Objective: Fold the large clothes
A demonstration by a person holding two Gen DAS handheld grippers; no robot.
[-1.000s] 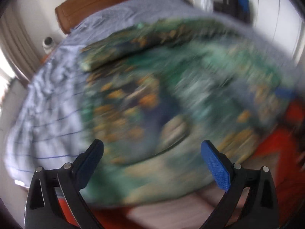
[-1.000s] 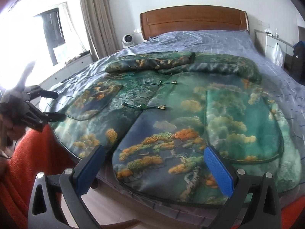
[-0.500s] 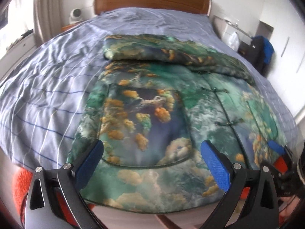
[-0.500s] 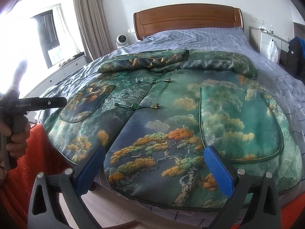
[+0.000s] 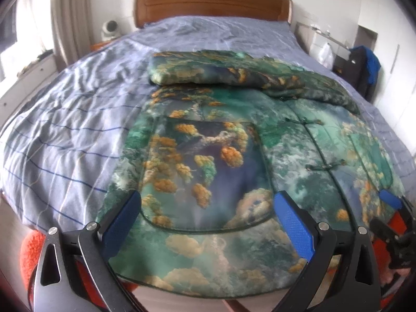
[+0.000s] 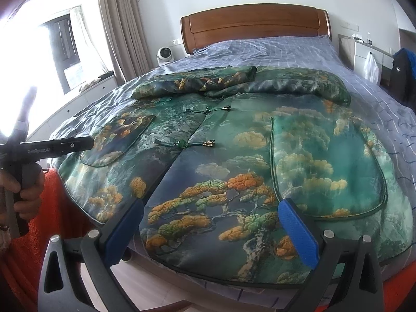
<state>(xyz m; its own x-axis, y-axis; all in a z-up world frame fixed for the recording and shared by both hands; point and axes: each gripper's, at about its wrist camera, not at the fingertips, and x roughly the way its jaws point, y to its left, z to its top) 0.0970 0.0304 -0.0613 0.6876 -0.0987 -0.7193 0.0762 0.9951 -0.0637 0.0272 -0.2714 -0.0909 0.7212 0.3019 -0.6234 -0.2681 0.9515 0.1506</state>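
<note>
A large green padded jacket with orange cloud and pine print (image 5: 234,140) (image 6: 234,156) lies flat on the bed, front up, knot buttons down its middle, both sleeves folded across its top. Its hem hangs at the bed's near edge. My left gripper (image 5: 206,223) is open and empty, hovering over the hem by the left pocket (image 5: 208,176). My right gripper (image 6: 210,228) is open and empty, hovering over the hem left of the right pocket (image 6: 325,171). The left gripper's body also shows in the right wrist view (image 6: 52,148), held in a hand.
The bed has a blue striped sheet (image 5: 65,140) and a wooden headboard (image 6: 254,26). An orange cloth (image 6: 59,208) hangs at the bed's near edge. A small white fan (image 6: 165,54) and curtains stand at the left; a cabinet and dark bag (image 6: 400,72) stand at the right.
The left gripper swung round from a blurred, tilted view to face the bed squarely and moved closer to the hem. The right gripper moved slightly closer. Both stayed open.
</note>
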